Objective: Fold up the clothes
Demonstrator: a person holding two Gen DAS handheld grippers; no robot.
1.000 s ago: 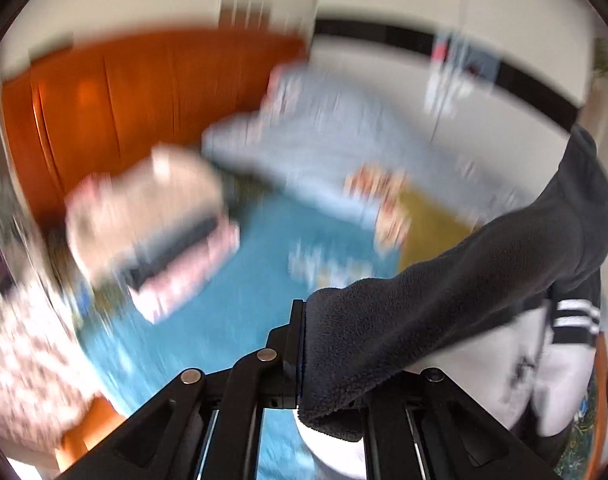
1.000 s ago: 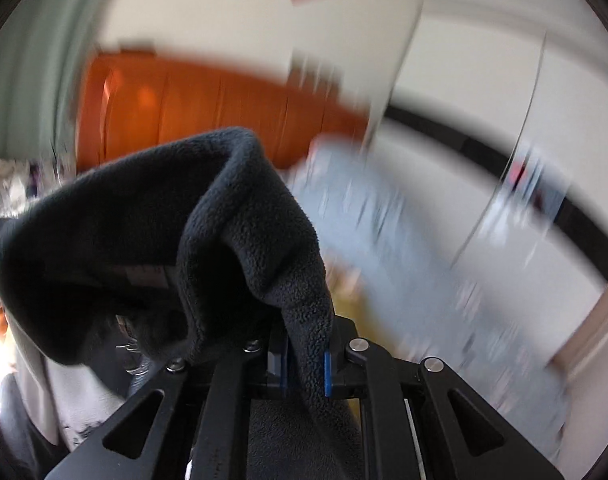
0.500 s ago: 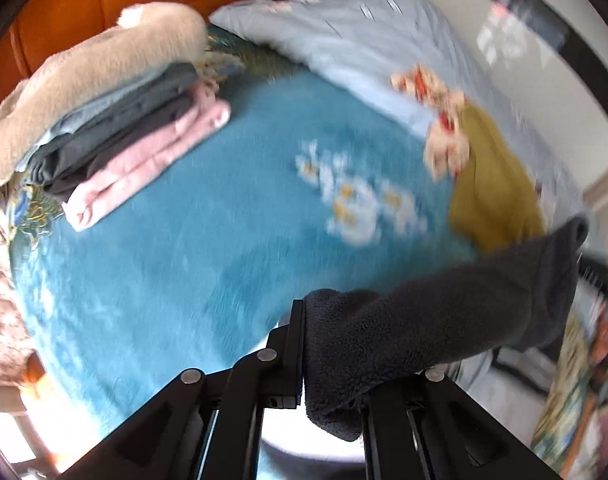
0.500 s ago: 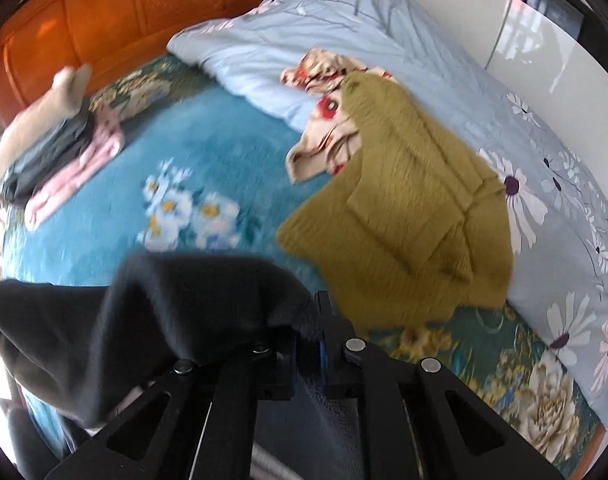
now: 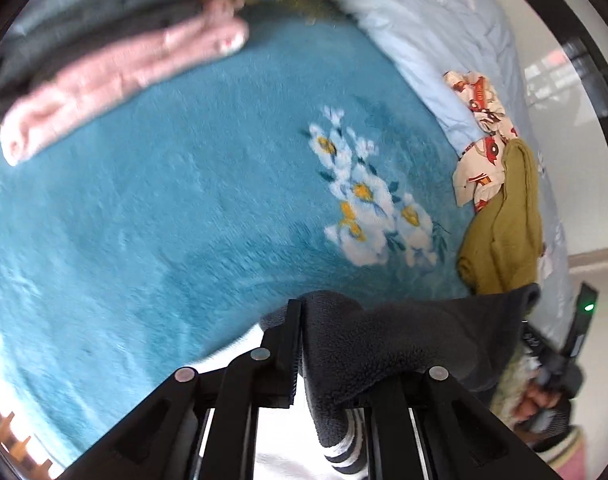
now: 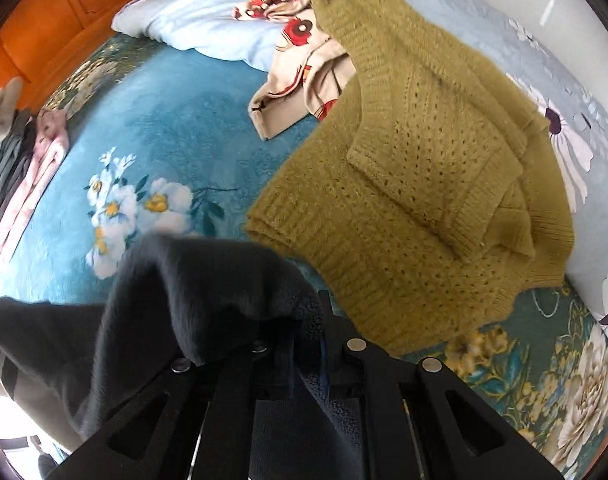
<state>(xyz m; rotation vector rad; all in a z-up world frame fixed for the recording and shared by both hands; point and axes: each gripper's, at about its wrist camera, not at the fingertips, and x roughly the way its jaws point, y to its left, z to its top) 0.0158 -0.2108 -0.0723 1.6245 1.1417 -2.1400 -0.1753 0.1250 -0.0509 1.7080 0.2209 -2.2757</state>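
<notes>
Both of my tongs have dropped closer to the teal blanket (image 5: 163, 220) since a moment ago. My left tongs (image 5: 299, 344) are clamped on the dark fleece garment (image 5: 404, 340), low in the frame; my right tongs (image 6: 308, 332) pinch its other end (image 6: 207, 280). Around it: folded pink clothes (image 5: 115, 80) upper left, and a mustard sweater (image 6: 424, 168) over a floral cloth (image 6: 304, 68) at right.
</notes>
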